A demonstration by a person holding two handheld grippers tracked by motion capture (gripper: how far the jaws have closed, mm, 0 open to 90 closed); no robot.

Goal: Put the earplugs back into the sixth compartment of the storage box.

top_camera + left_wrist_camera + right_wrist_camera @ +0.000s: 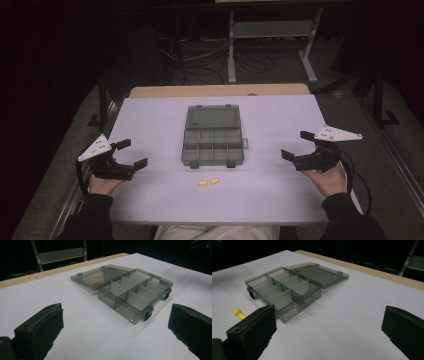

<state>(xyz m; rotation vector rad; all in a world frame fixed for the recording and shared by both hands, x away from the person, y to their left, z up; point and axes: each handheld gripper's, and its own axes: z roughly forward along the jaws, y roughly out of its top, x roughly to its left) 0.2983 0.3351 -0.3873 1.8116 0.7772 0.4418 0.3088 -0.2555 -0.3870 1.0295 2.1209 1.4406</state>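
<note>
I hold both tongs low at the near corners of the white table [150, 200], and neither has anything in it: my left gripper [130, 153] stands with its jaws spread wide, and my right gripper [295, 144] is spread just as wide. Between them, in the middle of the table, sits the smoky grey organizer box [213, 145] with its lid [212, 117] folded flat back toward the far edge, so all the small compartments lie open to me, and as far as I can see they hold nothing. The two little yellow pieces [209, 182] lie side by side on the bare table just in front of the box's near wall, closest to me and roughly midway between my hands; in the right gripper view they peek out past my own jaw, beside the box's latch end. I judge the job in hand to be picking these up and dropping them into a compartment, so the first reach matters. Either hand could reach them; I would take the right gripper, swing it inward, and come down over one piece with the jaws set across its short width. They lie almost touching, so I should take the outer one first and close gently, or I may nudge its neighbour away or pinch both. They look small and likely to roll, so I should come in low and close slowly, then lift clear of the near wall before moving over a compartment.
</note>
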